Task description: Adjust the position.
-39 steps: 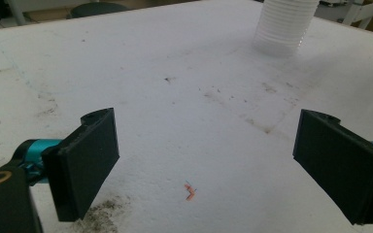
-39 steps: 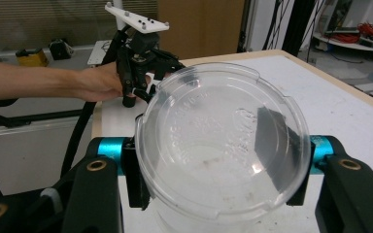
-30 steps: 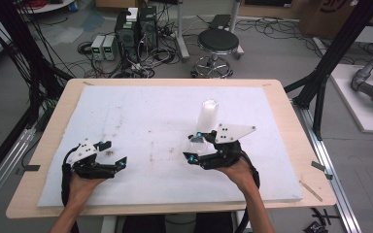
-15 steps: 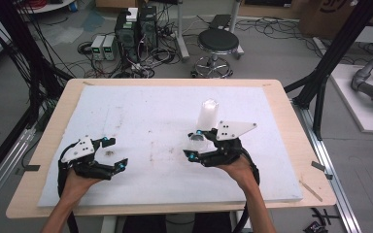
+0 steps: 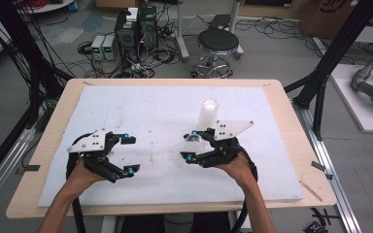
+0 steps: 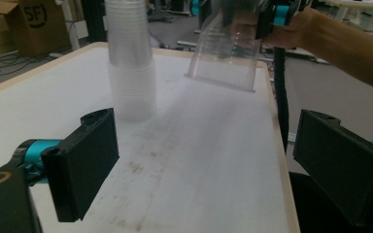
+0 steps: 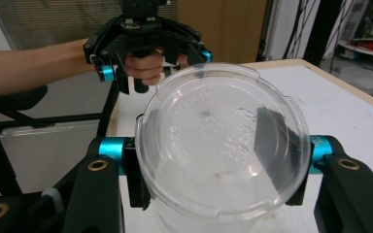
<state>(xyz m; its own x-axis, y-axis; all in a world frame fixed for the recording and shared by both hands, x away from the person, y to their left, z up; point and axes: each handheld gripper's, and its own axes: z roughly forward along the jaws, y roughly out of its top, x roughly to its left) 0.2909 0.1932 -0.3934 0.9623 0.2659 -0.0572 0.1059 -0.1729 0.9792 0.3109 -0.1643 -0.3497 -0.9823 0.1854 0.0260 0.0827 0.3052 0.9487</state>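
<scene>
Clear plastic is the whole story here: the right gripper (image 5: 190, 146) is clamped on a single see-through cup (image 7: 223, 145), one jaw on each side of its wall, and the cup is held off the desk (image 5: 272, 97) with its base facing that gripper's camera and its open mouth pointing away and a bit down, so the long axis is tipped rather than upright. From the left gripper view you can see that same cup hanging in the air, rim lowest, just beside the stack of cups (image 6: 130, 58), which stands upright on the white pad toward the far edge of the desk, right of the middle. In the high view the stack (image 5: 207, 114) is just past the right gripper, on its far side, so that hand is clearly the nearer one. The left gripper (image 5: 127, 155) sits well apart near the front left part of the desk, jaws spread wide and holding nothing. My guess is the cup either gets set down mouth first or handed across, and what matters is that tilt: it'd need rotating to sit flat, and the left gripper faces the rim end
</scene>
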